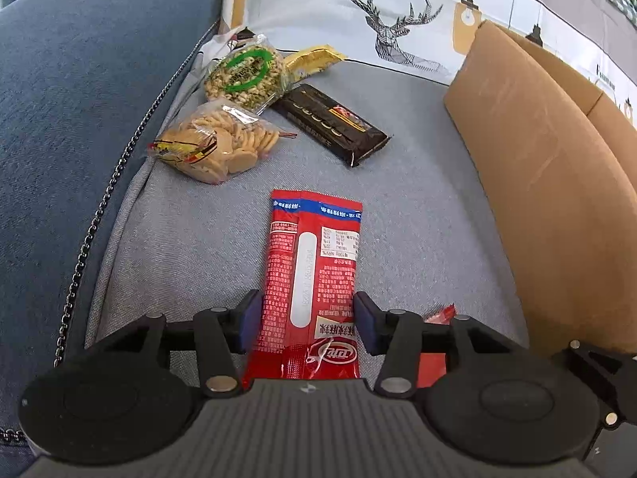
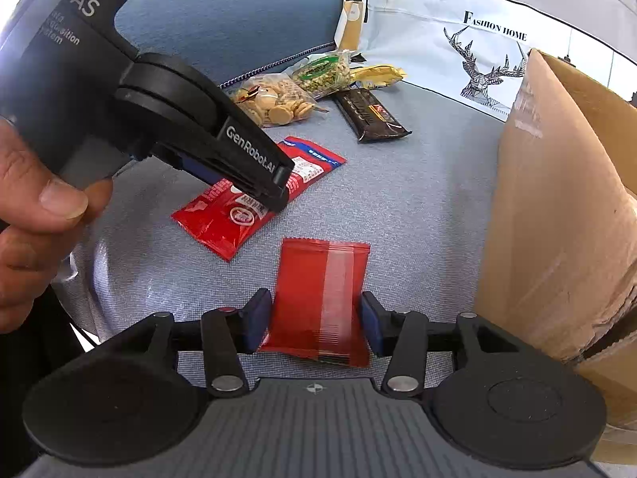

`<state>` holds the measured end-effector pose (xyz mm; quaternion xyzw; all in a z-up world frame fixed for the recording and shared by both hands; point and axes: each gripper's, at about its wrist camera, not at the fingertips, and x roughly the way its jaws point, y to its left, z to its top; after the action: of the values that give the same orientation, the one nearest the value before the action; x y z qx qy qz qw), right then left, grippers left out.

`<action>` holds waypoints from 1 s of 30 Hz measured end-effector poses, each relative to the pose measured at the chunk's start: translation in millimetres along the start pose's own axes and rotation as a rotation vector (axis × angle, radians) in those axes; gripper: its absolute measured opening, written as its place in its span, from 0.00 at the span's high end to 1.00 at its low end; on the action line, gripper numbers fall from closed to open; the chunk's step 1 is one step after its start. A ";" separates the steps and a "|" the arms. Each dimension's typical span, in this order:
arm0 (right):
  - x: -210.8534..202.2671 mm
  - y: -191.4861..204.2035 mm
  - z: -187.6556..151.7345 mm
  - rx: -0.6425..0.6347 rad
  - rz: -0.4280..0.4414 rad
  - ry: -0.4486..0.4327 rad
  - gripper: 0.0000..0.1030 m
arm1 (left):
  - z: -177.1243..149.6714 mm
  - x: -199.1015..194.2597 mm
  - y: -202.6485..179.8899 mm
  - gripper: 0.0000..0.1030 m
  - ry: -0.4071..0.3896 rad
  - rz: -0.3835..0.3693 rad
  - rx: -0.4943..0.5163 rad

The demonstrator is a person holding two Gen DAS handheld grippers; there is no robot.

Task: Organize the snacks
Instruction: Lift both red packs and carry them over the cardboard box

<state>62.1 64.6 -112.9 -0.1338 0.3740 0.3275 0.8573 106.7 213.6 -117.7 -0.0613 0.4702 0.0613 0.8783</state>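
Observation:
A long red packet with white print (image 1: pixel 314 263) lies on the grey sofa seat (image 1: pixel 418 199), and my left gripper (image 1: pixel 308 310) is shut on its near end, a blue pad against each long edge. In the right wrist view the left gripper (image 2: pixel 278 187) comes down on this printed packet (image 2: pixel 223 219) from the upper left. A shorter plain red packet (image 2: pixel 318 298) lies closer to me. My right gripper (image 2: pixel 316 306) is shut on it, pads touching both of its sides. One corner of the plain packet (image 1: pixel 440 314) peeks out beside the left gripper's right finger.
At the back left lie a bag of round biscuits (image 1: pixel 223 143), a green-ringed puffed snack (image 1: pixel 243 71), a gold wrapper (image 1: pixel 314 59) and a dark brown bar (image 1: pixel 334 123). A cardboard box (image 1: pixel 537 179) stands on the right. A blue armrest (image 1: pixel 79 119) bounds the left. A hand (image 2: pixel 36 219) holds the left gripper.

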 end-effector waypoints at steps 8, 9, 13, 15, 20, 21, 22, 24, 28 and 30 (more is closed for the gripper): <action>-2.4 1.4 -0.1 -0.015 -0.013 -0.013 0.57 | -1.1 0.6 -2.2 0.51 -0.008 -0.005 0.018; -3.0 1.0 0.2 -0.013 -0.016 -0.018 0.57 | -0.7 0.0 -1.4 0.51 -0.012 -0.007 0.011; -9.2 -0.3 2.1 -0.005 -0.022 -0.048 0.58 | 1.9 -8.7 2.1 0.51 -0.057 -0.030 -0.032; -13.8 -0.2 2.4 -0.006 -0.025 -0.068 0.58 | 2.8 -14.6 3.9 0.51 -0.088 -0.042 -0.053; -26.7 1.0 2.9 -0.012 -0.029 -0.118 0.58 | 2.9 -34.8 6.7 0.52 -0.183 -0.067 -0.097; -29.6 0.9 3.3 -0.012 -0.029 -0.129 0.58 | 2.6 -40.0 8.0 0.52 -0.207 -0.076 -0.109; -32.8 0.9 3.6 -0.011 -0.028 -0.142 0.58 | 3.3 -43.9 8.3 0.52 -0.228 -0.085 -0.120; -39.3 0.4 4.6 -0.005 -0.026 -0.162 0.58 | 1.7 -54.5 11.0 0.52 -0.273 -0.105 -0.146; -53.3 -2.5 8.3 0.006 -0.022 -0.212 0.58 | 1.4 -67.5 14.9 0.52 -0.316 -0.157 -0.193; -59.5 -4.0 10.4 0.009 -0.023 -0.231 0.58 | 1.9 -70.4 14.6 0.52 -0.326 -0.173 -0.203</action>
<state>40.5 39.1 -62.4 -0.0956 0.2727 0.3291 0.8990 67.2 224.9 -58.7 -0.1791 0.3062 0.0417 0.9340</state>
